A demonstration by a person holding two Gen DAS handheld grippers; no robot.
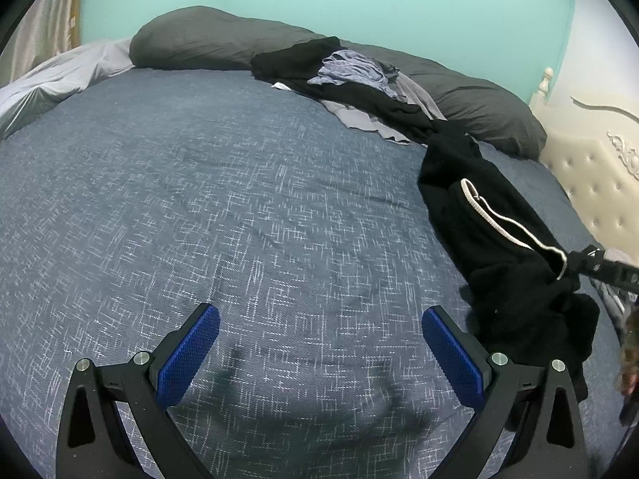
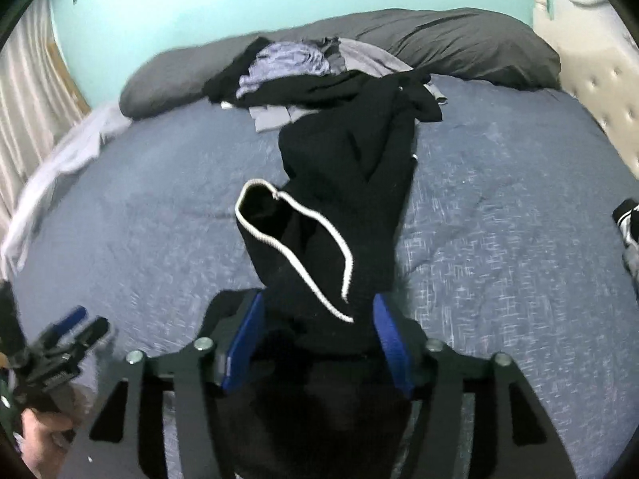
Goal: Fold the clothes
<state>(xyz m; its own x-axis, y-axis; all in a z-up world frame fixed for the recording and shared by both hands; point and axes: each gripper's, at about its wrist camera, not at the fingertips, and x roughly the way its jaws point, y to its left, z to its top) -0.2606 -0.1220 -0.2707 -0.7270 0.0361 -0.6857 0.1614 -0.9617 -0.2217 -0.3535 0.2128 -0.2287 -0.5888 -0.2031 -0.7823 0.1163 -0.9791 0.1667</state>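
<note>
A black garment with a white drawstring [image 2: 343,183] stretches from the clothes pile toward me. My right gripper [image 2: 317,315] is shut on its near end, with the cloth bunched between the blue pads. In the left wrist view the same black garment [image 1: 495,231] lies at the right, and the right gripper [image 1: 575,265] grips its end. My left gripper [image 1: 319,331] is open and empty over the blue bedspread [image 1: 207,199], left of the garment. It also shows in the right wrist view [image 2: 86,325] at the lower left.
A pile of black, lavender and grey clothes [image 1: 351,76] lies at the far side of the bed. Dark grey pillows [image 1: 207,40] line the far edge. A cream tufted headboard [image 1: 591,175] is at the right. A light sheet [image 1: 52,80] is bunched at the left.
</note>
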